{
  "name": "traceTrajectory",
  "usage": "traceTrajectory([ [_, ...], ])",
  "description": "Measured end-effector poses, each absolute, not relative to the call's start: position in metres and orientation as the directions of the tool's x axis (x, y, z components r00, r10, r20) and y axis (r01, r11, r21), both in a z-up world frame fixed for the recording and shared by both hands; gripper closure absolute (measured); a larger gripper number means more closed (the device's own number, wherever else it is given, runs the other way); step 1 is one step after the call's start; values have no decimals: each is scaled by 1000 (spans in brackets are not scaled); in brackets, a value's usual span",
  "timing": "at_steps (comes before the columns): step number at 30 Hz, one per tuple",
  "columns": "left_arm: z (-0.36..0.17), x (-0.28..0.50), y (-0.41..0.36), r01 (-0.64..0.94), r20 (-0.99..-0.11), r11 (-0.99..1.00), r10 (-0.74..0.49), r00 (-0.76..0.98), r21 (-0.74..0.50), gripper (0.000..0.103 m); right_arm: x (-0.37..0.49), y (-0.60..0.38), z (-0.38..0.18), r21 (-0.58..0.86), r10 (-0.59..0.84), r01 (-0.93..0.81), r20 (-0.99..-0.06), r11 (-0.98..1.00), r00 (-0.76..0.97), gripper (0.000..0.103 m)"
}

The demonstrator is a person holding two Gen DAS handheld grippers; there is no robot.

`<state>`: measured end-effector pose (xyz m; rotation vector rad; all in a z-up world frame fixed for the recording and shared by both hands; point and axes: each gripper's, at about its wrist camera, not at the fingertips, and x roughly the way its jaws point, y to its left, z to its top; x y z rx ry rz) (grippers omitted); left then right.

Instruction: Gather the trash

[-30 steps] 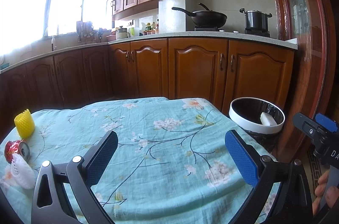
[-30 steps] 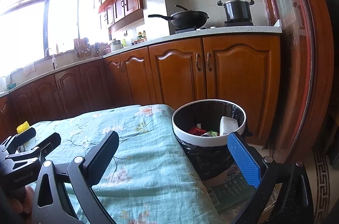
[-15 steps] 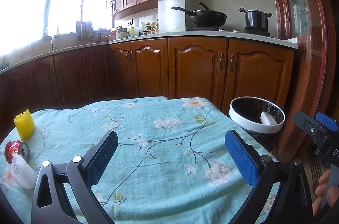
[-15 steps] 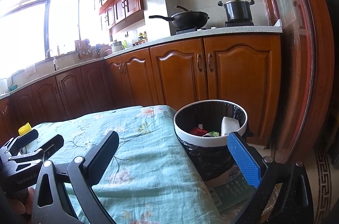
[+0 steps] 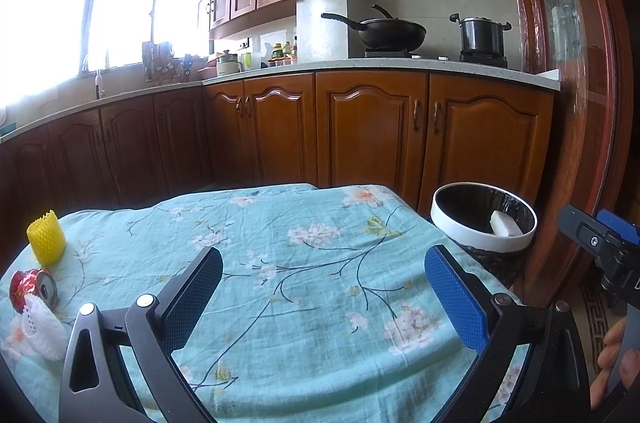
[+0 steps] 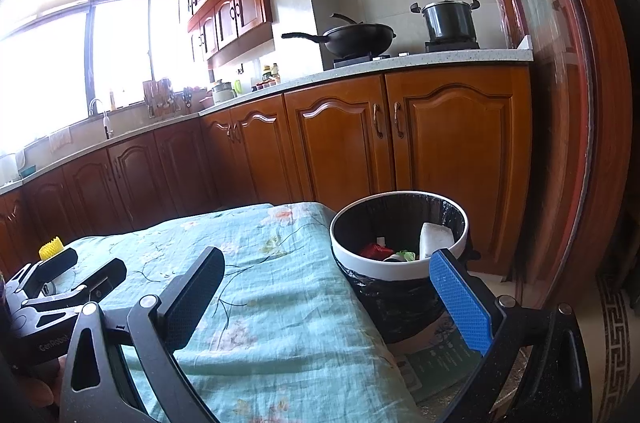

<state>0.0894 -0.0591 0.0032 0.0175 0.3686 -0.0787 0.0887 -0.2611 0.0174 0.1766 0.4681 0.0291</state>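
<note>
The left claw (image 5: 323,297) hangs spread wide and empty above the teal flowered cloth covering the counter (image 5: 304,251), and the right claw (image 6: 326,297) is likewise spread and empty, out past the counter's edge near the round white-rimmed bin with a black liner (image 6: 400,265). That bin already holds a white block, something red and a green scrap. What remains to collect lies at the far left of the cloth: a crushed red drinks can (image 5: 32,289), touching a white foam net sleeve (image 5: 44,331), and a yellow foam net sleeve (image 5: 46,237) standing upright just behind them. The left claw looks best placed for these. I would swing it left, take the can across its crumpled waist, closing firmly, since the dented metal may slip. The net sleeves will squash, so pinch them low and gently
</note>
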Motion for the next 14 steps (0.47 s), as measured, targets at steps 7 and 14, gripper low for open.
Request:
traceTrajectory([
  [7, 5, 89, -58, 86, -367, 996, -80, 927, 1, 1, 90, -262, 17, 186, 73, 15, -454, 982, 888, 0],
  [14, 4, 92, -49, 90, -397, 996, -90, 913, -19, 1, 94, -260, 13, 198, 82, 16, -476, 980, 875, 0],
])
